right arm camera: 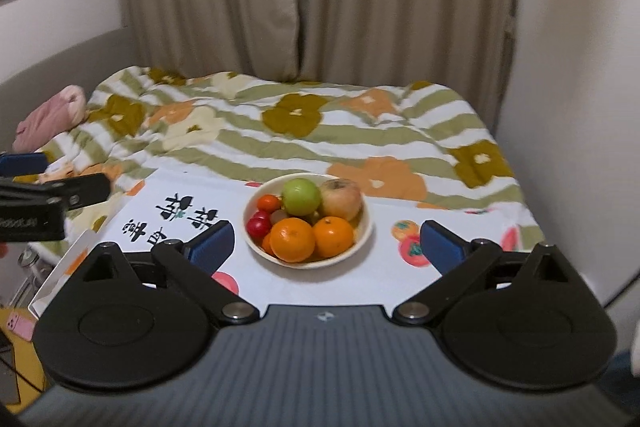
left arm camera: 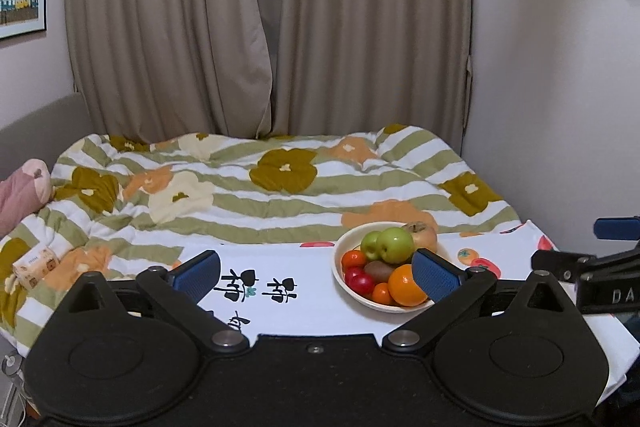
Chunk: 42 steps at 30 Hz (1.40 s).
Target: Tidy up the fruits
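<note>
A cream bowl [left arm camera: 339, 277] [right arm camera: 366, 233] full of fruit stands on a white printed cloth [left arm camera: 304, 311] [right arm camera: 320, 283]. It holds green apples [left arm camera: 394, 244] [right arm camera: 301, 195], oranges [left arm camera: 405, 285] [right arm camera: 292, 239], a reddish apple [right arm camera: 341, 198], small red fruits [left arm camera: 360, 281] [right arm camera: 258, 225] and a kiwi [left arm camera: 379, 270]. My left gripper [left arm camera: 316, 273] is open and empty, just short of the bowl, its right finger over the bowl's near rim. My right gripper [right arm camera: 327, 241] is open and empty, with the bowl between and beyond its fingers.
The cloth lies at the foot of a bed with a striped floral duvet [left arm camera: 260, 195] [right arm camera: 312, 131]. Beige curtains [left arm camera: 264, 27] hang behind. A pink pillow [left arm camera: 20, 191] and a tissue pack [left arm camera: 34, 265] lie at the left. A wall [right arm camera: 580, 67] stands close on the right.
</note>
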Each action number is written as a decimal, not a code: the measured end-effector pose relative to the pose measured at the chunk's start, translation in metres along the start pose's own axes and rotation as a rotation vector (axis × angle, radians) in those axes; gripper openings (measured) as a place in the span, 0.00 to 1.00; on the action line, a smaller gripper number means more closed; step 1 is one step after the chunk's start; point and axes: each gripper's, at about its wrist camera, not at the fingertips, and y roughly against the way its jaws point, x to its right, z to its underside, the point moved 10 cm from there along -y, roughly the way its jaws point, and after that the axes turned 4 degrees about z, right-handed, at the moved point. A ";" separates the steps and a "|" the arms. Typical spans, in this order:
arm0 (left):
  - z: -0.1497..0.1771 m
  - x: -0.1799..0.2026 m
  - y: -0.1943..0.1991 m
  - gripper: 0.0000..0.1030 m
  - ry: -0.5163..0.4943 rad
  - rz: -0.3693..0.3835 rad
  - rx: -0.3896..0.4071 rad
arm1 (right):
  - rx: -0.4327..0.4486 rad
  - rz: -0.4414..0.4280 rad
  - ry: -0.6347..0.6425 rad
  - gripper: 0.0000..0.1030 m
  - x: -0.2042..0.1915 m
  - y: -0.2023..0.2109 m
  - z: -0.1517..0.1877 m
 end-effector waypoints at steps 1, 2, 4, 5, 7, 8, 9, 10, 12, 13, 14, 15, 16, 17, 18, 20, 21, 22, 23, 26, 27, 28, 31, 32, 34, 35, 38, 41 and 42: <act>0.001 0.000 0.004 1.00 -0.004 -0.003 0.001 | -0.001 0.016 -0.006 1.00 0.001 0.005 0.001; 0.003 -0.001 0.008 1.00 -0.009 -0.008 -0.001 | -0.003 0.029 -0.011 1.00 0.002 0.011 0.002; 0.007 -0.002 0.016 1.00 -0.013 -0.019 -0.007 | -0.011 0.050 -0.015 1.00 0.002 0.020 0.006; 0.009 -0.003 0.020 1.00 -0.014 -0.025 -0.012 | -0.014 0.061 -0.016 1.00 0.001 0.024 0.008; 0.014 -0.005 0.027 1.00 -0.010 -0.032 -0.020 | -0.023 0.080 -0.022 1.00 0.001 0.032 0.012; 0.016 -0.006 0.031 1.00 -0.007 -0.035 -0.023 | -0.031 0.090 -0.030 1.00 0.002 0.036 0.015; 0.019 -0.007 0.035 1.00 -0.003 -0.037 -0.025 | -0.039 0.096 -0.042 1.00 0.003 0.039 0.019; 0.020 -0.007 0.038 1.00 0.000 -0.036 -0.025 | -0.046 0.099 -0.052 1.00 0.004 0.041 0.021; 0.022 -0.006 0.043 1.00 0.001 -0.033 -0.022 | -0.060 0.112 -0.072 1.00 0.006 0.046 0.027; 0.023 -0.005 0.045 1.00 -0.004 -0.032 -0.019 | -0.064 0.120 -0.077 1.00 0.008 0.047 0.029; 0.023 -0.004 0.046 1.00 -0.009 -0.032 -0.019 | -0.070 0.125 -0.080 1.00 0.009 0.049 0.031; 0.024 -0.003 0.047 1.00 -0.014 -0.032 -0.019 | -0.075 0.126 -0.084 1.00 0.009 0.050 0.033; 0.024 -0.002 0.048 1.00 -0.019 -0.031 -0.019 | -0.077 0.127 -0.088 1.00 0.009 0.052 0.034; 0.024 -0.001 0.049 1.00 -0.022 -0.027 -0.016 | -0.078 0.130 -0.092 1.00 0.010 0.053 0.034; 0.024 -0.001 0.051 1.00 -0.024 -0.024 -0.013 | -0.078 0.131 -0.096 1.00 0.011 0.054 0.035; 0.025 0.001 0.053 1.00 -0.026 -0.020 -0.012 | -0.076 0.135 -0.101 1.00 0.012 0.057 0.036; 0.025 0.002 0.053 1.00 -0.027 -0.018 -0.013 | -0.076 0.138 -0.104 1.00 0.013 0.058 0.036; 0.025 0.003 0.053 1.00 -0.028 -0.016 -0.014 | -0.077 0.139 -0.106 1.00 0.014 0.059 0.036; 0.026 0.004 0.054 1.00 -0.030 -0.014 -0.016 | -0.076 0.140 -0.107 1.00 0.015 0.059 0.036; 0.027 0.008 0.055 1.00 -0.033 -0.006 -0.018 | -0.079 0.145 -0.111 1.00 0.017 0.060 0.037; 0.027 0.009 0.055 1.00 -0.034 -0.003 -0.020 | -0.081 0.146 -0.114 1.00 0.017 0.060 0.037; 0.028 0.010 0.055 1.00 -0.035 -0.002 -0.022 | -0.082 0.145 -0.117 1.00 0.018 0.060 0.038; 0.029 0.011 0.055 1.00 -0.036 0.001 -0.025 | -0.086 0.144 -0.123 1.00 0.019 0.061 0.039; 0.029 0.012 0.055 1.00 -0.035 0.002 -0.025 | -0.089 0.145 -0.124 1.00 0.018 0.060 0.040; 0.029 0.012 0.055 1.00 -0.035 0.001 -0.025 | -0.091 0.143 -0.123 1.00 0.018 0.060 0.041; 0.029 0.012 0.055 1.00 -0.035 0.001 -0.025 | -0.093 0.142 -0.123 1.00 0.018 0.060 0.041; 0.029 0.012 0.054 1.00 -0.033 -0.003 -0.026 | -0.093 0.141 -0.124 1.00 0.018 0.060 0.041; 0.028 0.012 0.053 1.00 -0.026 0.003 -0.028 | -0.094 0.138 -0.124 1.00 0.017 0.058 0.042; 0.028 0.012 0.053 1.00 -0.022 0.006 -0.028 | -0.095 0.139 -0.124 1.00 0.017 0.058 0.043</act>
